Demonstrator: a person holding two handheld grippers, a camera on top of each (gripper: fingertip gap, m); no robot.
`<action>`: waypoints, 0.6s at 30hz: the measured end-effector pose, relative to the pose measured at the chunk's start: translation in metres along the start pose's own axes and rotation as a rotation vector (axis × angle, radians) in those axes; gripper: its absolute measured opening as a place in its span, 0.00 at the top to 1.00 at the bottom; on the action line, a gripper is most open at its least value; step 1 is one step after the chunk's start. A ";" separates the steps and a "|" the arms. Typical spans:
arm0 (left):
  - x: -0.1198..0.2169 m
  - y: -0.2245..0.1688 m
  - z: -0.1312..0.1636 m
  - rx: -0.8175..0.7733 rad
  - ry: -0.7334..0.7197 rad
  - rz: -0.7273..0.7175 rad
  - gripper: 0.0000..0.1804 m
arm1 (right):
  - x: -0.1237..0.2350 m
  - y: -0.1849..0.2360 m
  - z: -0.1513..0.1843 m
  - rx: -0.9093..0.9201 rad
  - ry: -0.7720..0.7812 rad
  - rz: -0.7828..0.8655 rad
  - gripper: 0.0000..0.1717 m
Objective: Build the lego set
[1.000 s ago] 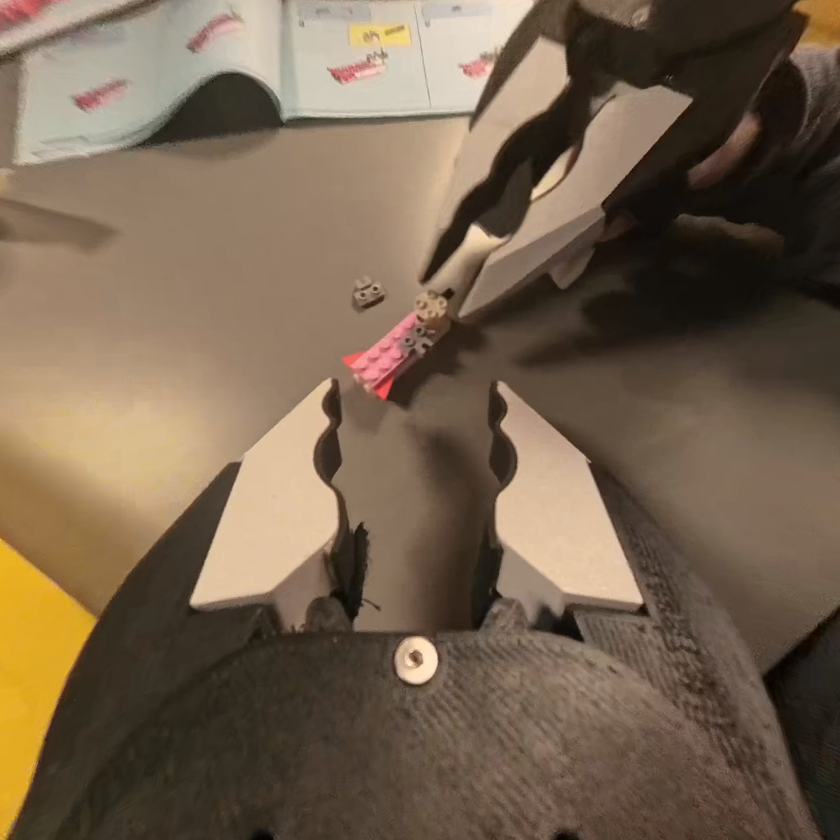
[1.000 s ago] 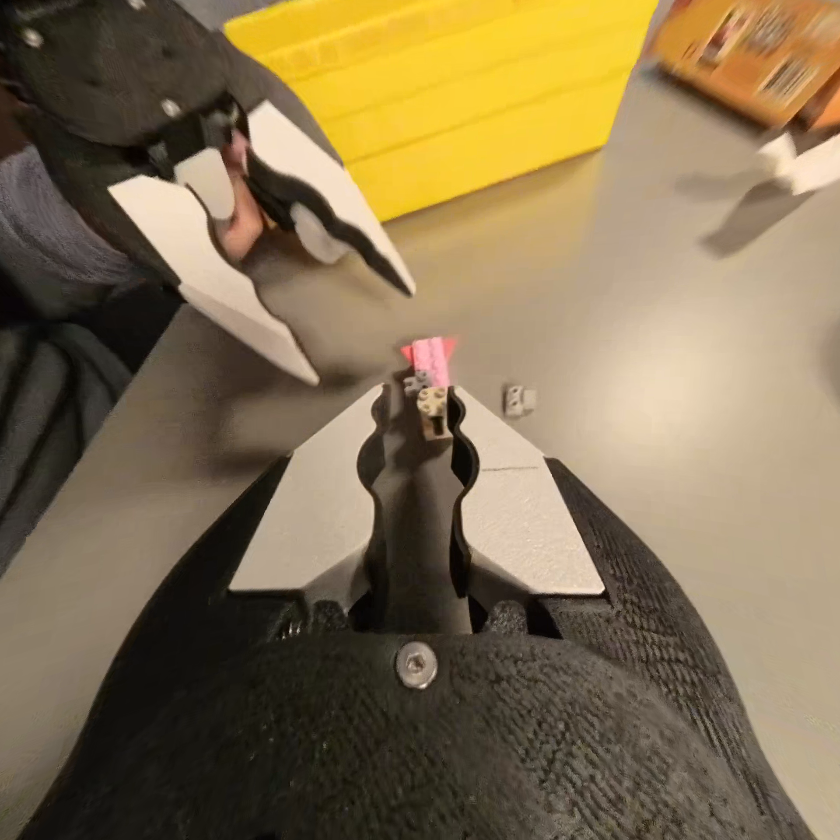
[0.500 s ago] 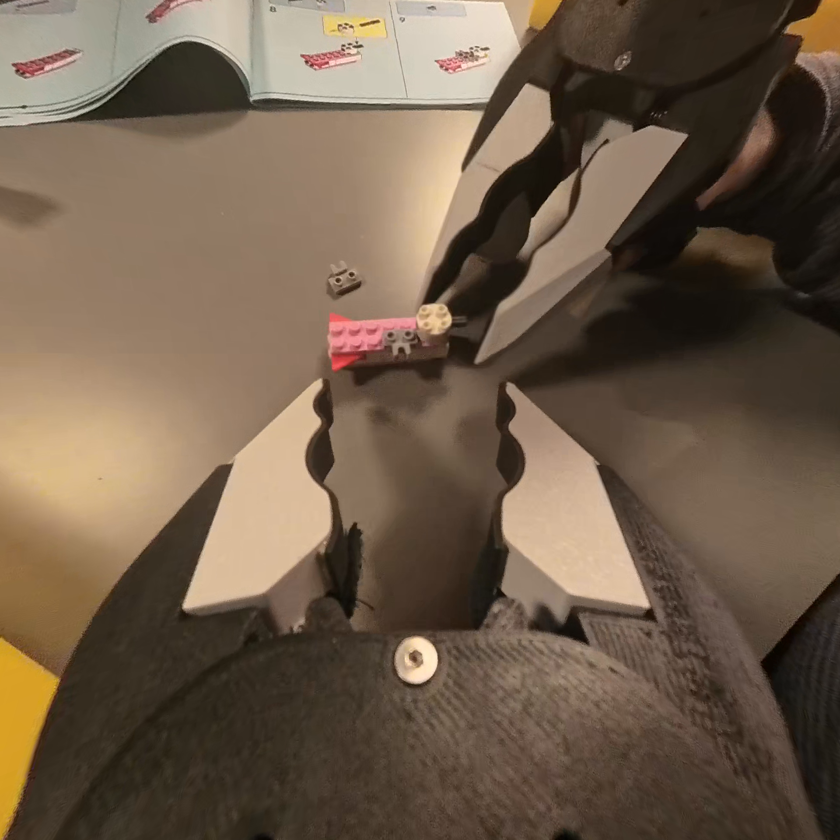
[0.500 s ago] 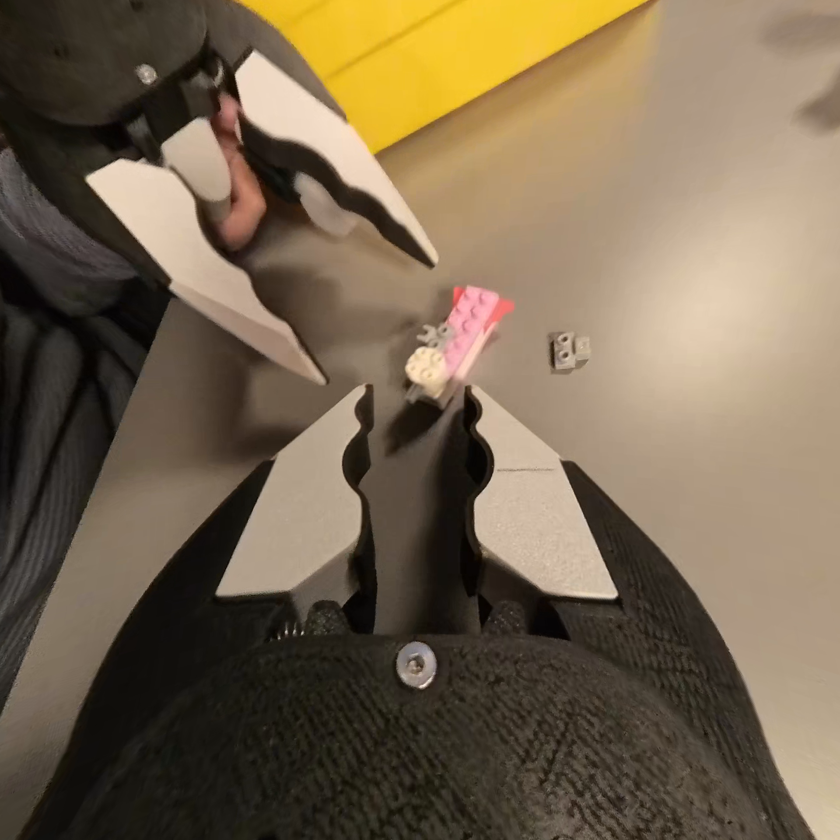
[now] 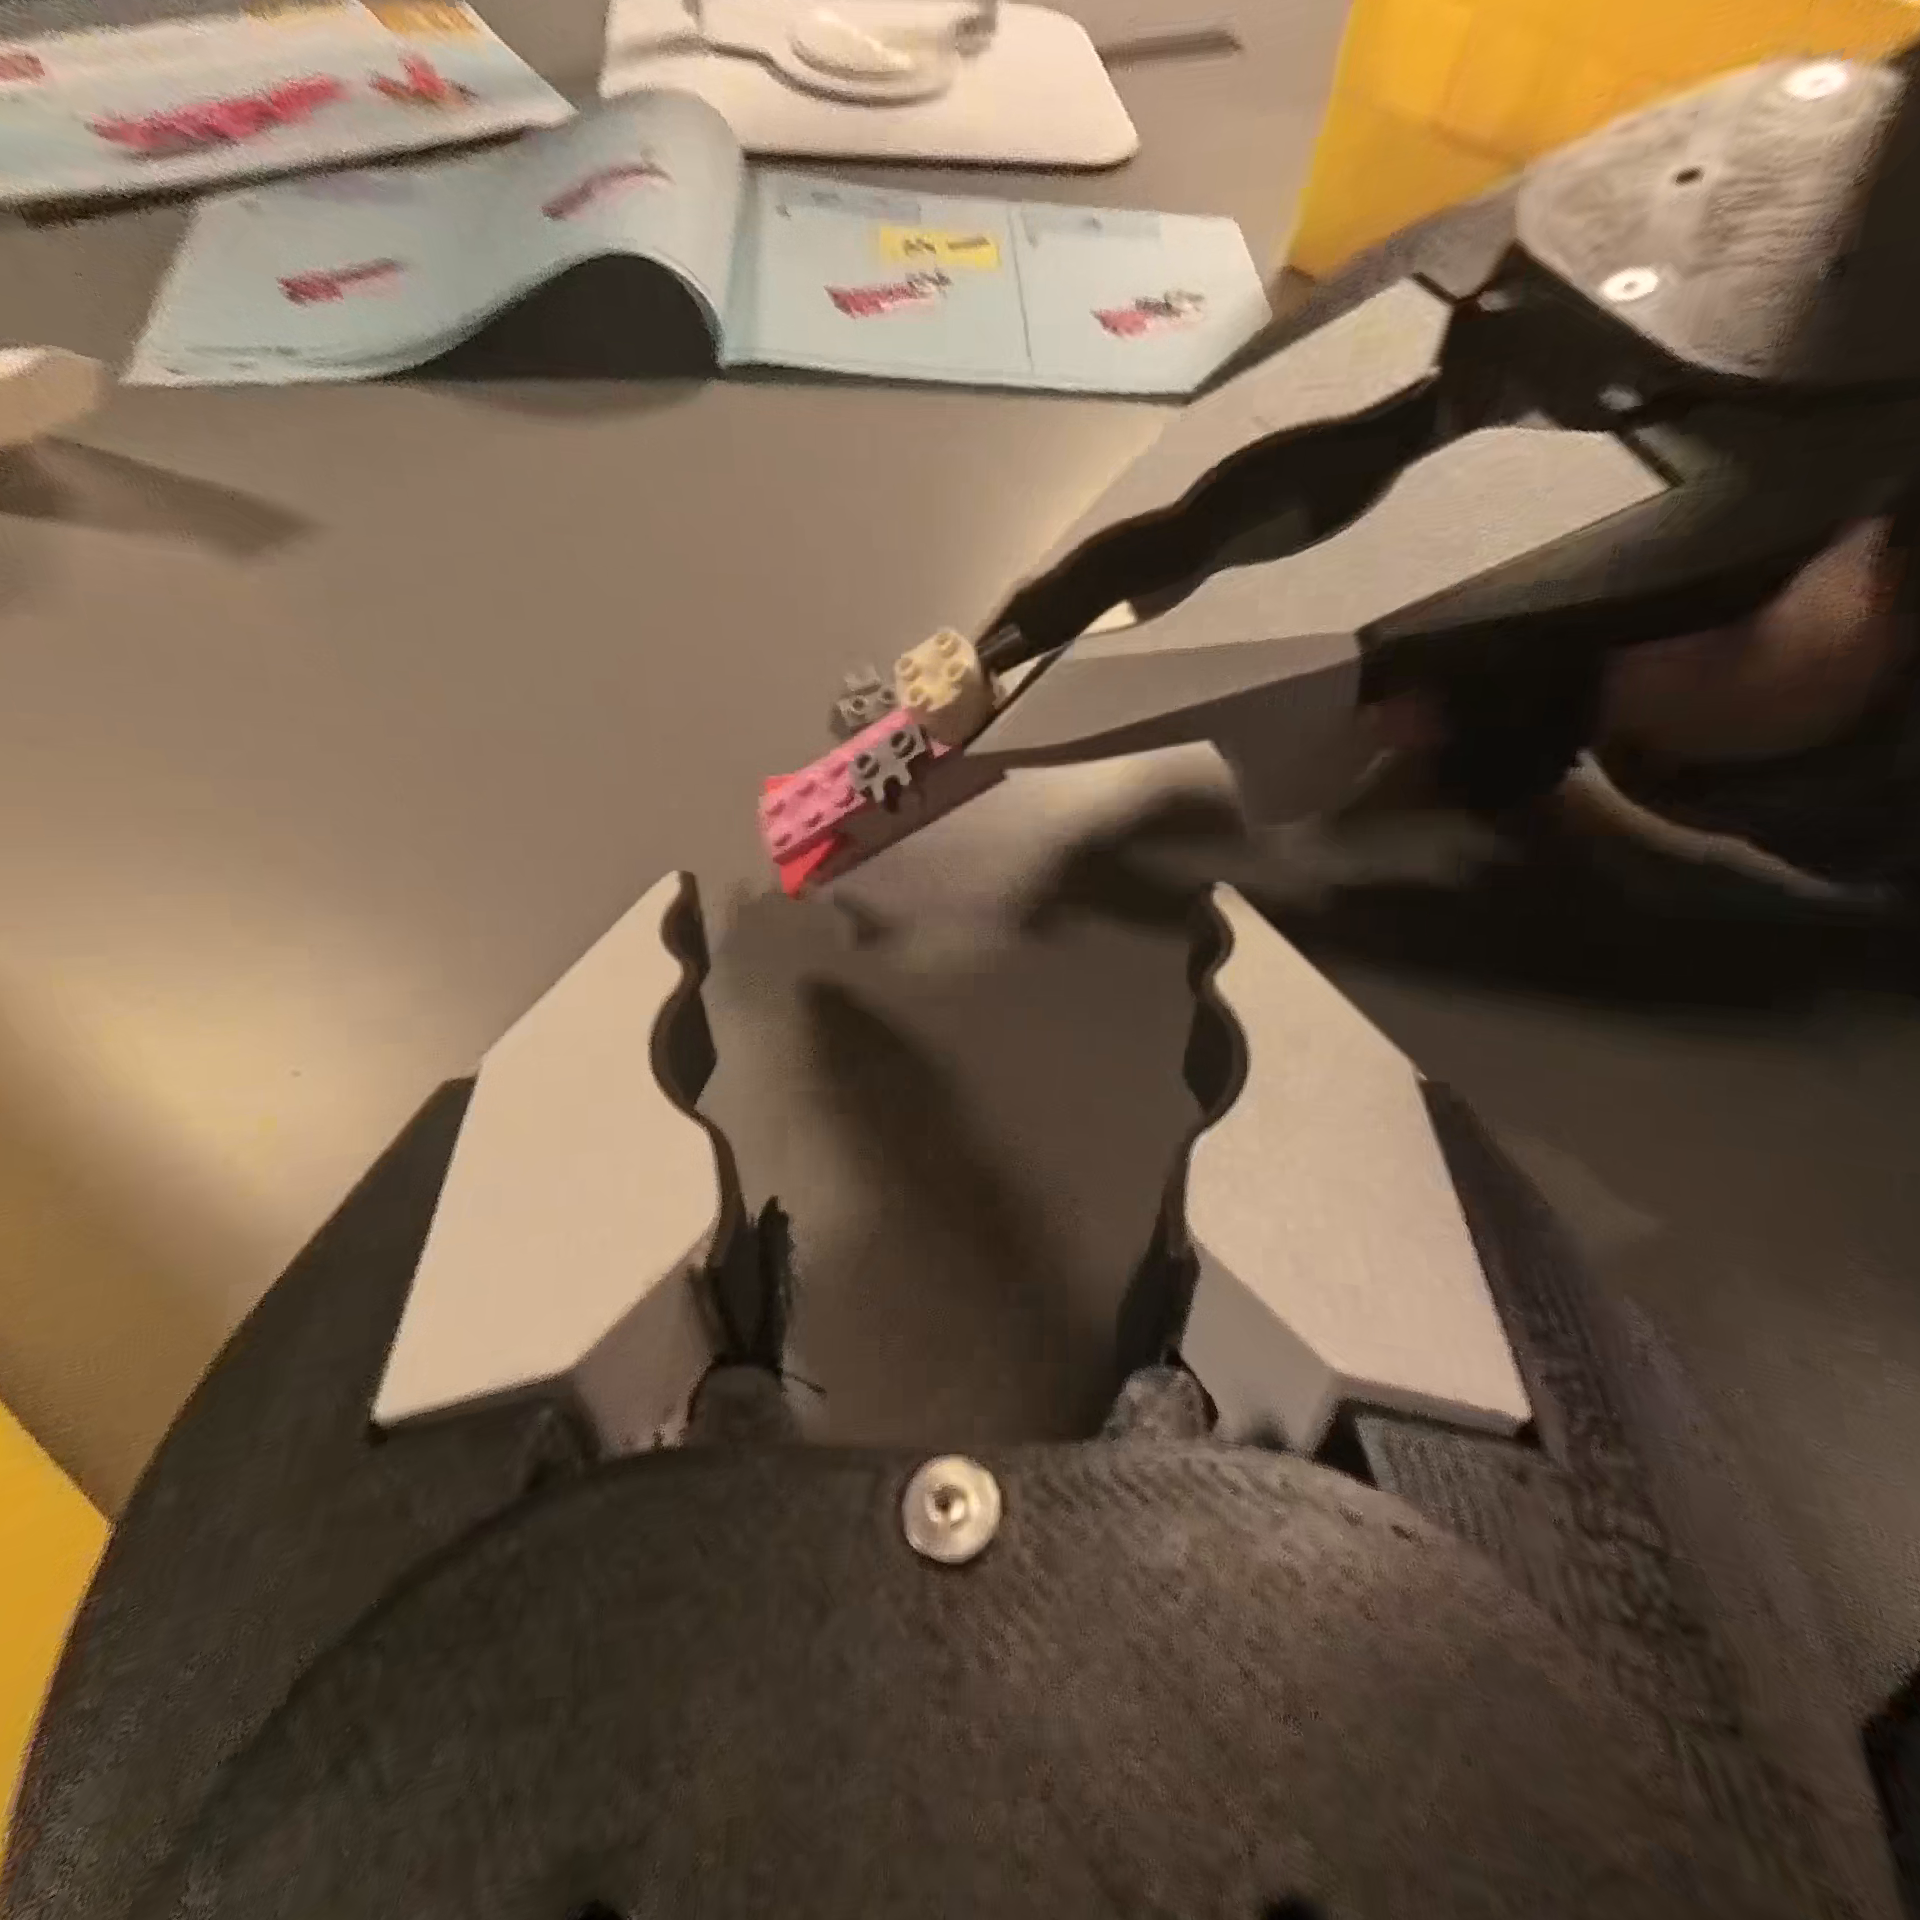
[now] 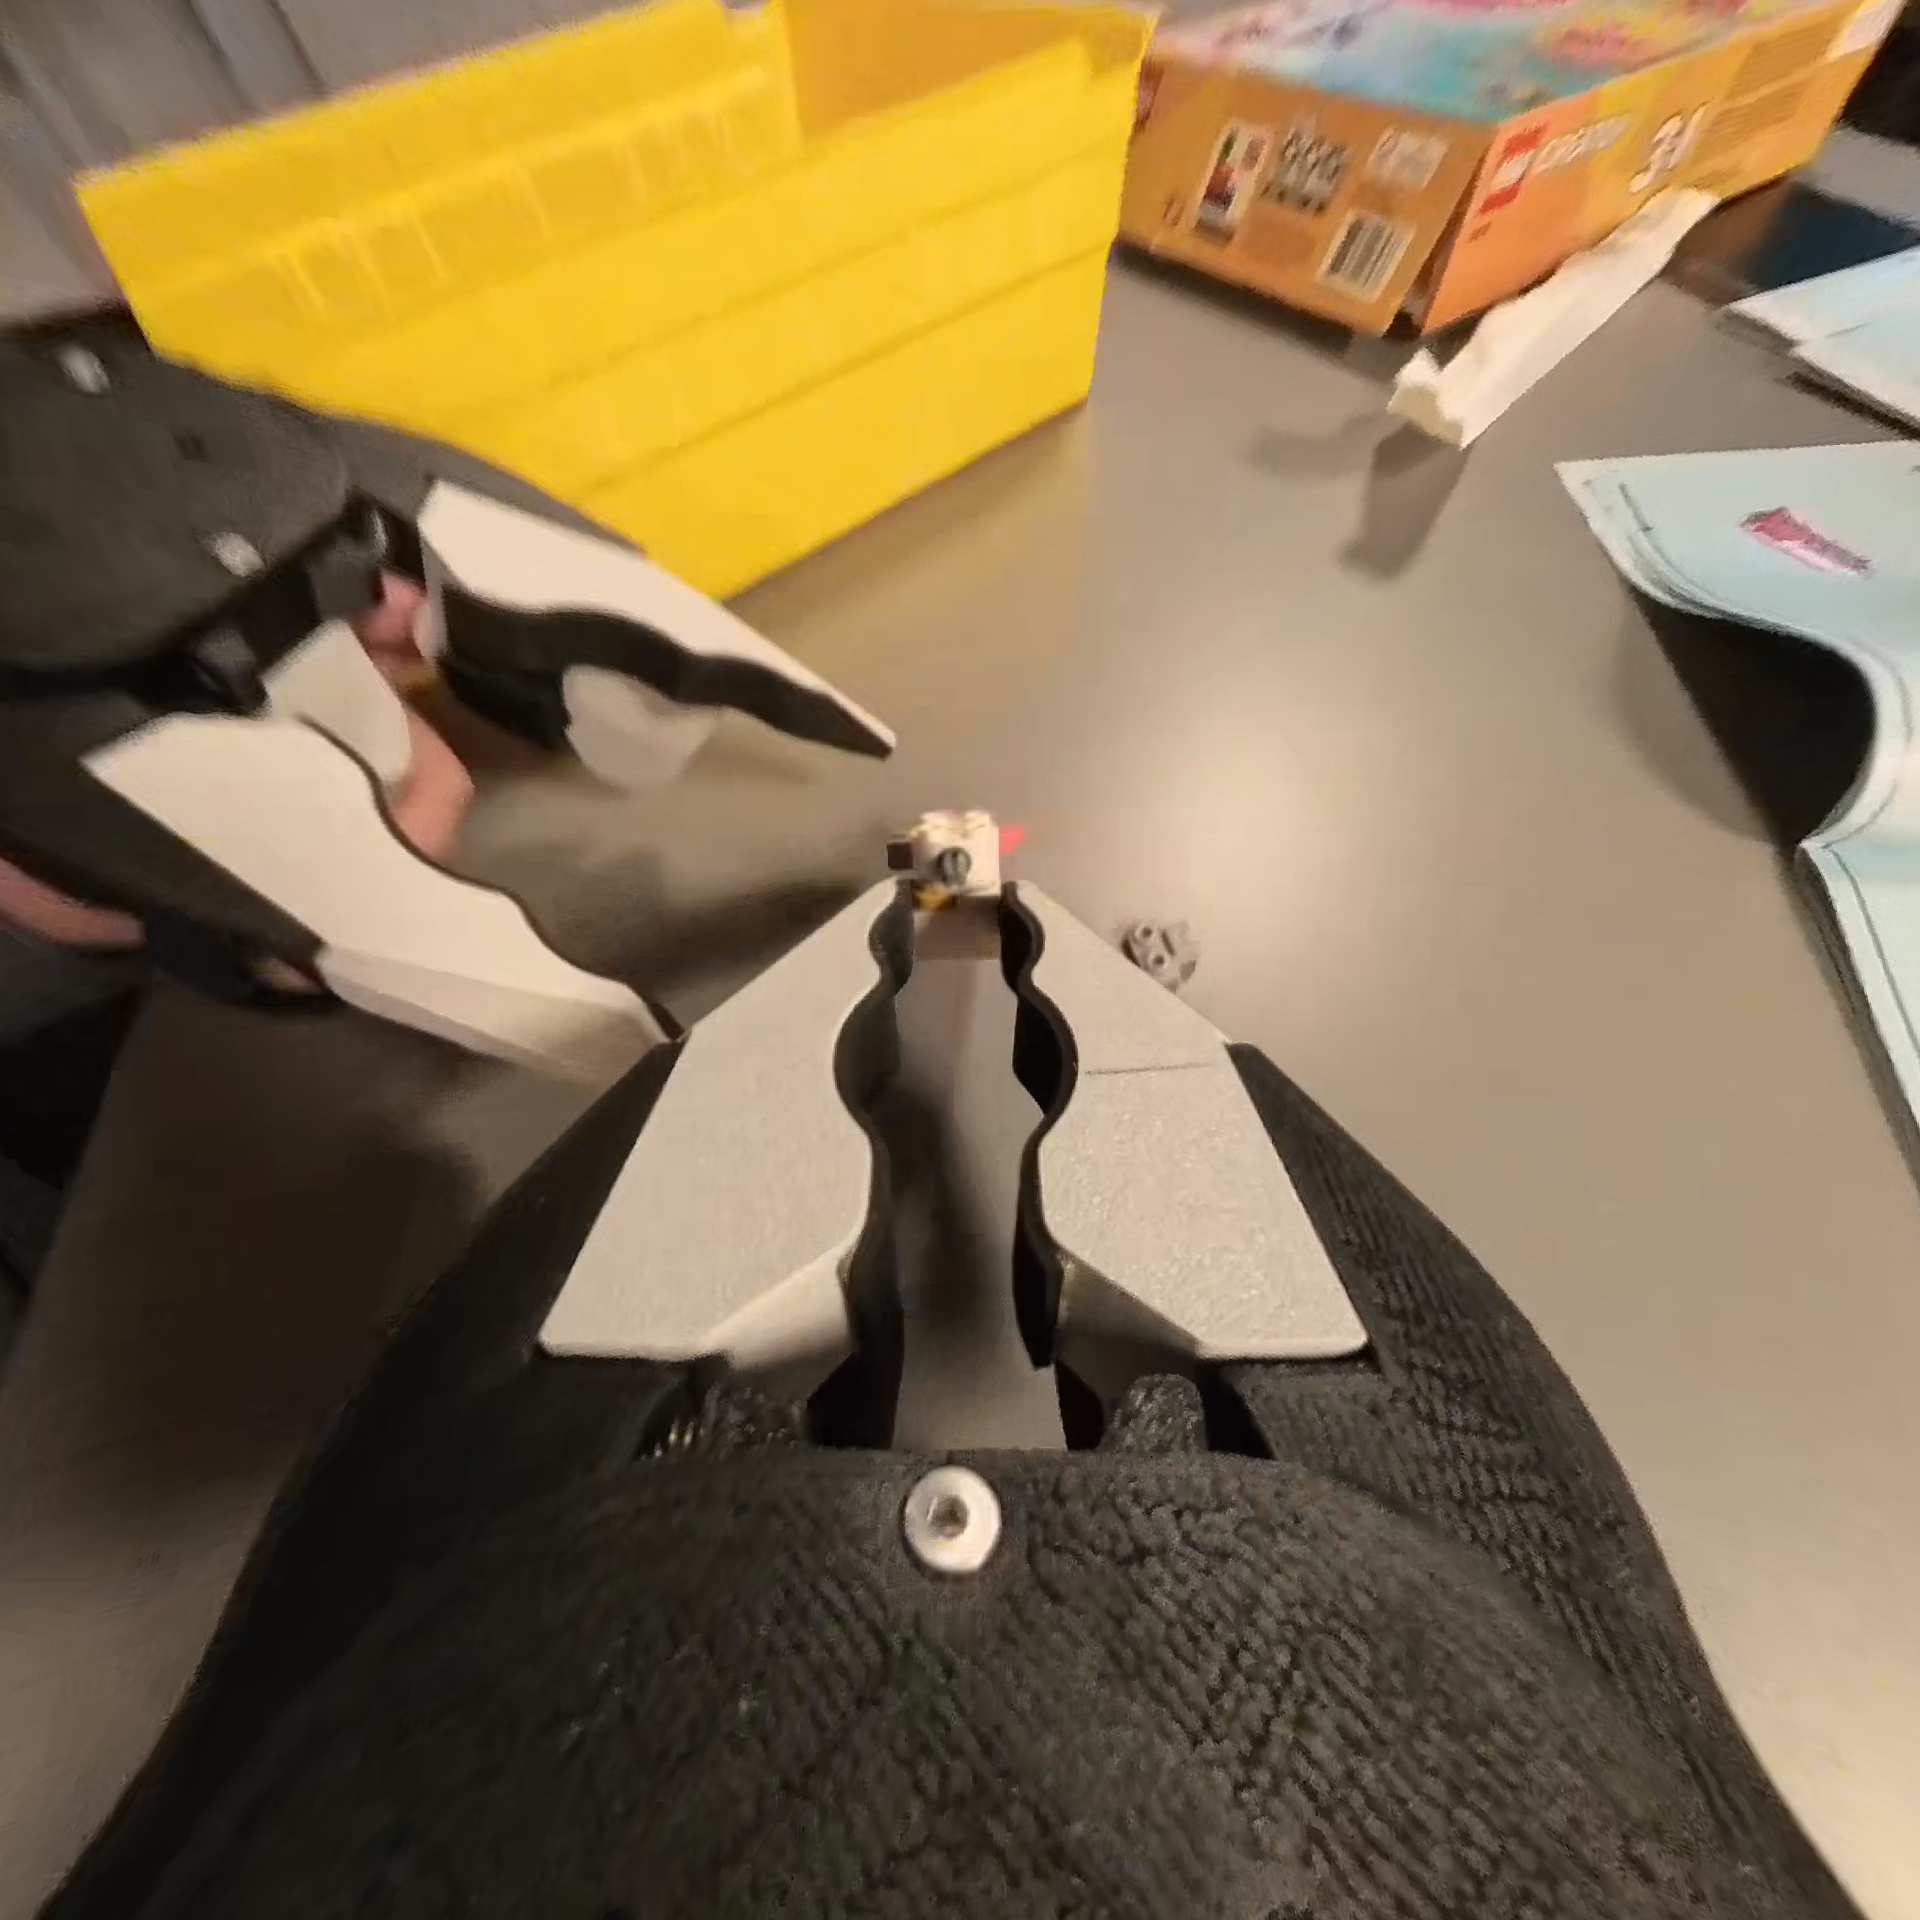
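A small lego assembly (image 5: 844, 800), a pink plate on red parts with a grey clip plate and a tan round brick, hangs tilted just above the grey table (image 5: 520, 675). My right gripper (image 6: 951, 902) is shut on its tan end (image 6: 954, 854); it also shows in the left wrist view (image 5: 992, 707). My left gripper (image 5: 945, 899) is wide open and empty, just short of the assembly's pink tip. It shows in the right wrist view (image 6: 769, 883) at the left. A loose small grey piece (image 6: 1155, 948) lies on the table beside the assembly, and shows in the left wrist view (image 5: 860, 698).
An open instruction booklet (image 5: 727, 270) lies at the back, with a white tray (image 5: 883, 94) beyond it. A yellow bin (image 6: 675, 312) and an orange set box (image 6: 1455, 166) stand across the table. A white bag (image 6: 1538, 322) lies near the box. The grippers are tip to tip, or close to it. My right gripper's tips are some 5 cm from the loose small grey piece (image 6: 1155, 948). It is also in sight in the left wrist view (image 5: 875, 696).
My right gripper, open around the assembly's tan end half a second ago, has shut on it and lifted it off the table. My left gripper has opened wider.
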State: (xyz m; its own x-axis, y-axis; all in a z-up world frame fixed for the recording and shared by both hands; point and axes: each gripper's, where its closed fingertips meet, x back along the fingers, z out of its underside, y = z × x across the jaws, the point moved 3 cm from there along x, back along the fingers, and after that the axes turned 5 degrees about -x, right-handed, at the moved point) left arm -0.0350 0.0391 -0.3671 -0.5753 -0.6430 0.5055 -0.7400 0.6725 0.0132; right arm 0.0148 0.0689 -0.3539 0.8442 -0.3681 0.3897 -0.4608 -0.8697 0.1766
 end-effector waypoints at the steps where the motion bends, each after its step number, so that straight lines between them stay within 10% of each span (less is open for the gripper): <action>1: 0.000 0.002 -0.002 0.004 -0.014 -0.017 0.49 | 0.001 0.001 -0.006 -0.025 -0.048 0.004 0.91; 18: 0.009 0.012 -0.028 -0.603 -0.115 -0.439 0.77 | 0.019 0.019 -0.034 -0.204 -0.259 -0.220 0.91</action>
State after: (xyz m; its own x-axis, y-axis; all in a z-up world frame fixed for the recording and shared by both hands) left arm -0.0394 0.0513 -0.3378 -0.3285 -0.9102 0.2522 -0.6099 0.4083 0.6792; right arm 0.0122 0.0565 -0.3122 0.9579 -0.2738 0.0863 -0.2843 -0.8634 0.4167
